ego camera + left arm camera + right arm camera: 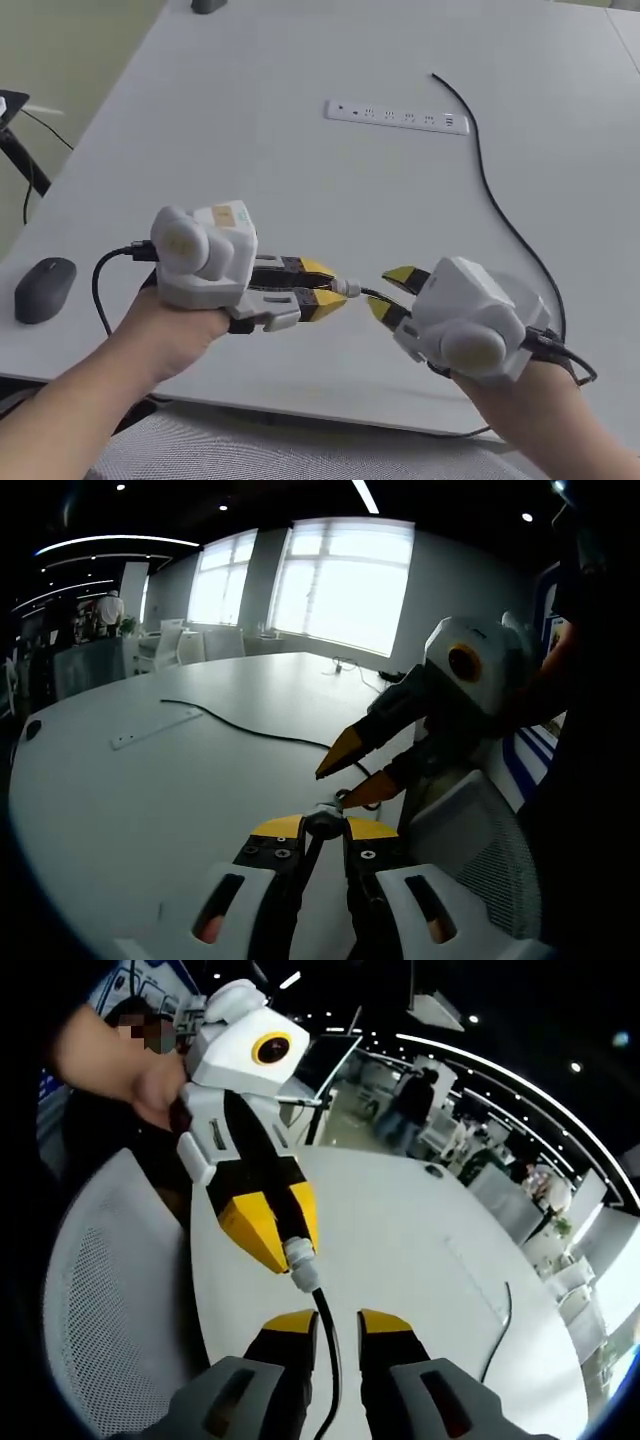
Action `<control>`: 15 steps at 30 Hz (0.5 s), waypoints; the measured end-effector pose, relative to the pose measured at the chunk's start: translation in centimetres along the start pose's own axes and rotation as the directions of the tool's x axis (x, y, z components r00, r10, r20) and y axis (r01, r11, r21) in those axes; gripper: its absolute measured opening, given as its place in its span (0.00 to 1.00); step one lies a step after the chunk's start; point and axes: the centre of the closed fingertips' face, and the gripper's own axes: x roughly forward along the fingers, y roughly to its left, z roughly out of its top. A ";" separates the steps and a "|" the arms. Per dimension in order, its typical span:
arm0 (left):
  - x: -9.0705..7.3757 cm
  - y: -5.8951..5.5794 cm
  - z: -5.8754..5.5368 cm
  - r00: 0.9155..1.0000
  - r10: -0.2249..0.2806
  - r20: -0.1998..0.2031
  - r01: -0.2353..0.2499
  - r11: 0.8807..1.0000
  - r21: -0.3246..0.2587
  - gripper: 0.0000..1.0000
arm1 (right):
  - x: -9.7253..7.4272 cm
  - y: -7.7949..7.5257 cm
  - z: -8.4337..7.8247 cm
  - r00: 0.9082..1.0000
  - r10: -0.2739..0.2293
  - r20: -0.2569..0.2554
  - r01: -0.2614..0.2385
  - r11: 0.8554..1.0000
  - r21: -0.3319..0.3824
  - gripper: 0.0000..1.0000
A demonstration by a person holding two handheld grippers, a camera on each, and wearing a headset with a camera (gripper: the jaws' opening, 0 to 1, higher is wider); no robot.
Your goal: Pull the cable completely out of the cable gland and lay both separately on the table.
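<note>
My left gripper is held just above the near edge of the white table, shut on a small pale cable gland. A thin black cable leaves the gland toward my right gripper. That gripper's yellow jaws stand open, one on each side of the cable. In the left gripper view the gland sits pinched between the tips, with the right gripper just beyond it. In the right gripper view the cable runs down from the gland between the parted jaws.
A white power strip lies mid-table. A long black cord curves across the right side. A dark mouse rests at the left edge. A grey mesh chair is below the near edge.
</note>
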 end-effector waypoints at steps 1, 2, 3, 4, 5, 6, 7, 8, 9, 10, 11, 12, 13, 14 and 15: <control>0.0 0.0 0.0 1.000 0.000 0.000 0.000 1.000 0.000 0.15 | 0.1 0.1 0.1 1.000 0.004 -0.001 -0.004 1.000 -0.009 0.11; 0.0 0.0 0.0 1.000 0.001 0.000 -0.001 1.000 0.000 0.15 | 0.2 0.2 0.1 1.000 0.009 -0.003 -0.009 1.000 -0.020 0.10; 0.1 0.0 0.0 1.000 0.001 0.000 -0.001 1.000 -0.002 0.15 | 0.2 0.3 0.2 1.000 0.013 -0.004 -0.014 1.000 -0.028 0.09; 0.1 0.0 0.0 1.000 0.000 0.000 0.000 1.000 0.000 0.15 | 0.3 0.4 0.2 1.000 0.014 -0.004 -0.014 0.999 -0.034 0.08; 0.1 0.0 0.0 1.000 -0.001 -0.001 0.001 1.000 0.001 0.15 | 0.3 0.5 0.3 1.000 0.017 -0.005 -0.018 0.999 -0.041 0.08; 0.2 -0.1 0.0 1.000 -0.002 -0.001 0.002 1.000 0.001 0.15 | 0.3 0.6 0.3 1.000 0.020 -0.004 -0.021 0.999 -0.046 0.07; 0.2 -0.1 0.0 1.000 -0.003 -0.001 0.003 1.000 0.001 0.15 | 0.4 0.7 0.4 1.000 0.023 -0.005 -0.023 0.998 -0.051 0.06; 0.2 -0.2 0.0 1.000 -0.005 -0.002 0.005 1.000 0.002 0.15 | 0.4 0.7 0.4 1.000 0.024 -0.004 -0.024 0.998 -0.059 0.06; 0.3 -0.2 0.0 1.000 -0.006 -0.003 0.006 1.000 0.002 0.15 | 0.5 0.8 0.4 1.000 0.024 -0.009 -0.025 0.998 -0.064 0.05; 0.3 -0.2 -0.1 1.000 -0.006 -0.003 0.006 1.000 0.004 0.15 | 0.7 0.9 0.2 0.999 0.030 -0.017 -0.031 0.997 -0.076 0.04; 0.3 -0.2 -0.1 1.000 -0.007 -0.004 0.007 1.000 0.004 0.15 | 0.7 1.0 0.2 0.999 0.031 -0.020 -0.033 0.996 -0.080 0.03; 0.3 -0.2 -0.1 1.000 -0.007 -0.004 0.007 1.000 0.004 0.15 | 0.7 1.0 0.1 0.999 0.029 -0.020 -0.031 0.996 -0.086 0.02; 0.3 -0.2 -0.1 1.000 -0.006 -0.002 0.006 1.000 0.004 0.15 | 0.7 1.0 0.1 0.999 0.028 -0.020 -0.030 0.996 -0.085 0.02; 0.3 -0.2 -0.1 1.000 -0.007 -0.003 0.007 1.000 0.003 0.15 | 0.6 1.0 0.1 0.999 0.030 -0.019 -0.031 0.996 -0.083 0.01; 0.3 -0.2 -0.1 1.000 -0.008 -0.003 0.008 1.000 0.004 0.15 | 0.6 0.9 0.1 0.999 0.032 -0.018 -0.033 0.996 -0.079 0.01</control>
